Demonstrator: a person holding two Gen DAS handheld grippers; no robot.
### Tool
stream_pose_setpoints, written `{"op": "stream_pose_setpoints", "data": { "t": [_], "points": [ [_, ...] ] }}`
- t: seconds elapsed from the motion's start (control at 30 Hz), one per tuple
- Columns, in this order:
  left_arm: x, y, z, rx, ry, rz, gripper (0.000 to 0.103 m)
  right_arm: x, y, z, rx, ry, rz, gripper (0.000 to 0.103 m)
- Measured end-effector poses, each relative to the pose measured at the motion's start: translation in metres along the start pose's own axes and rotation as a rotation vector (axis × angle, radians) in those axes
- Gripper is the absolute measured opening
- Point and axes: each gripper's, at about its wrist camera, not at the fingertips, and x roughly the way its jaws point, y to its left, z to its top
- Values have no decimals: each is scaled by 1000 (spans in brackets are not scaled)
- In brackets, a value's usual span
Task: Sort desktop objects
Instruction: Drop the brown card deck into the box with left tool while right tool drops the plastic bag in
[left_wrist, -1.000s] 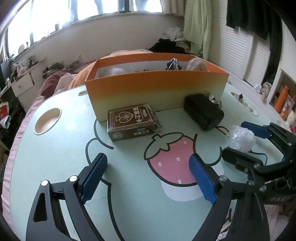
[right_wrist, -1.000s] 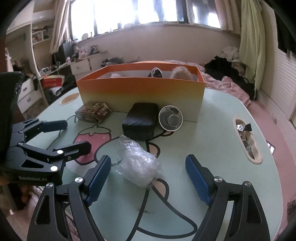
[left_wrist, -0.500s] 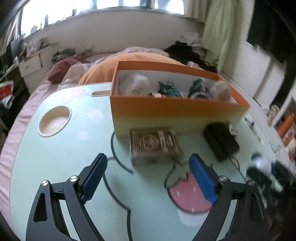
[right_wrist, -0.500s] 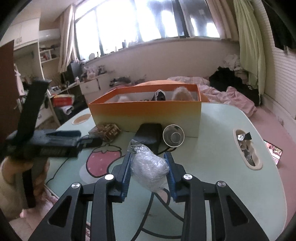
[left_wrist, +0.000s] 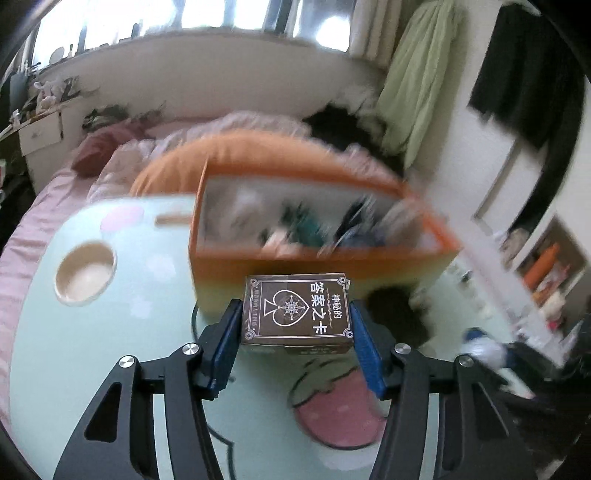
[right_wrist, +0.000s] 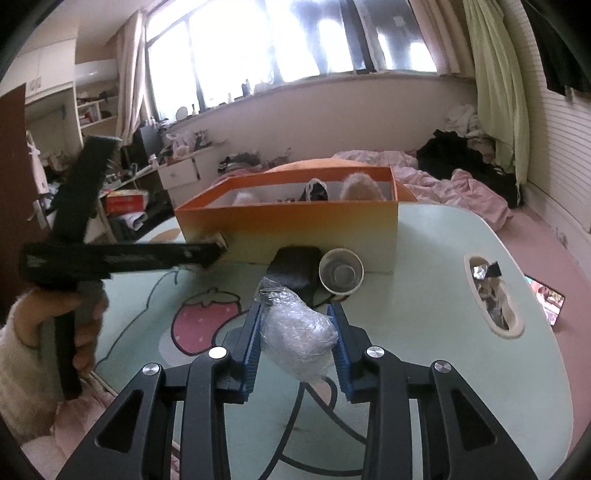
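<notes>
Left gripper (left_wrist: 295, 328) clamped on card box (left_wrist: 295, 310), lifted before orange box (left_wrist: 317, 266) | right gripper (right_wrist: 297, 334) closed around crinkled plastic wrap (right_wrist: 299, 336) above table (right_wrist: 424, 332) | risk: slick wrap slips; box corner catches orange rim.

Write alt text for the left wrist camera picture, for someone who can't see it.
The left claw is shut on a brown card box with a spade emblem, held just in front of an open orange box full of blurred items. Below is a mint green table with a strawberry drawing and a round cup recess; a cluttered bedroom lies behind.
</notes>
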Motion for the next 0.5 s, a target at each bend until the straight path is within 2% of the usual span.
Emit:
{"op": "stream_pose_setpoints", "data": {
  "t": [0.07,0.17,0.2,0.27,0.33,0.4,0.47,0.5],
  "points": [
    [-15,-8,20,16,-60,-12,57,-3,4,22,-20,-44,-14,33],
    [-17,-11,50,2,-126,-1,58,9,8,70,-32,-60,-34,34],
    [-11,-8,59,-19,-130,6,58,15,6,86,-20,-71,-31,34],
    [5,-2,70,-52,-102,34,67,39,0,112,-2,-46,-50,34],
    [16,3,69,-73,-103,47,68,68,-7,126,6,12,-68,42],
    [15,6,56,-61,-103,47,68,86,-13,126,20,66,-111,60],
    [6,6,43,-58,-117,34,69,81,-20,118,61,61,-82,61],
    [2,6,39,-58,-125,34,70,72,-20,113,71,39,-57,65]
  ]
}}
